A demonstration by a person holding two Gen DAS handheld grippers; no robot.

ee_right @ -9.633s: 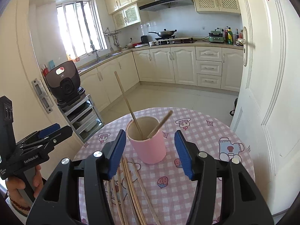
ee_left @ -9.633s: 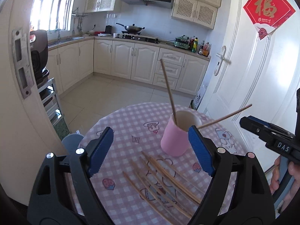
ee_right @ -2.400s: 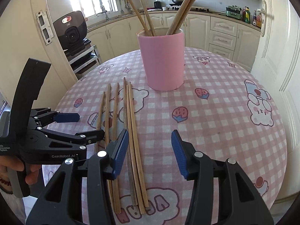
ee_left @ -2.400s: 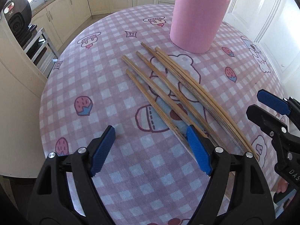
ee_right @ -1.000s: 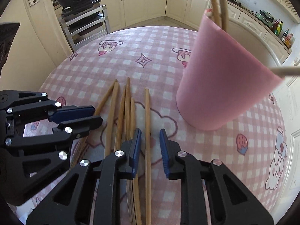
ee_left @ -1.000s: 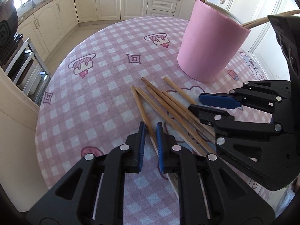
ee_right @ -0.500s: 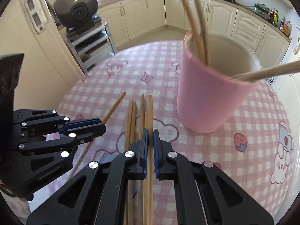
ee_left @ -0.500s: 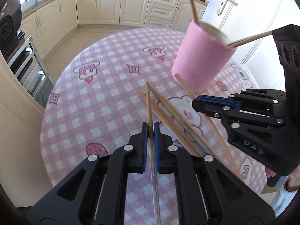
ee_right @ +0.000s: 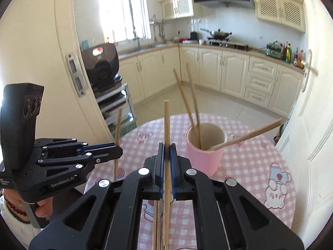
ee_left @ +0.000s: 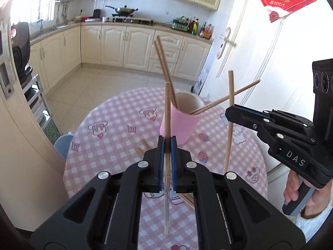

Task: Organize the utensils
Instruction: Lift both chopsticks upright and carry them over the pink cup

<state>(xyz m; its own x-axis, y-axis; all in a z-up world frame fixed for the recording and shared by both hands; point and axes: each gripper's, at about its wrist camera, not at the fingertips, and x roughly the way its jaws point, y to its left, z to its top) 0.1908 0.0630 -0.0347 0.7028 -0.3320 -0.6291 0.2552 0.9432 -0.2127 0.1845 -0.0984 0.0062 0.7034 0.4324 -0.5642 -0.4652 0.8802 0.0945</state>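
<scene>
Nearest, on the checked worktop (ee_right: 245, 166): a few loose chopsticks (ee_right: 155, 225), flat, partly hidden under the tools. Just above, left hand-held gripper (ee_left: 167, 145) pinched shut on one upright chopstick (ee_left: 167, 108); right hand-held gripper (ee_right: 167, 152) likewise clamped on a second stick (ee_right: 166, 123), also upright, gripped around mid-length. Farther off, centre of the worktop: pink cup (ee_right: 205, 158), four sticks already leaning inside. Judged light, stiff, smooth and prone to swivel between pads; best held near the middle, lowered tip-first into the open mouth, clear of the leaning ones.
</scene>
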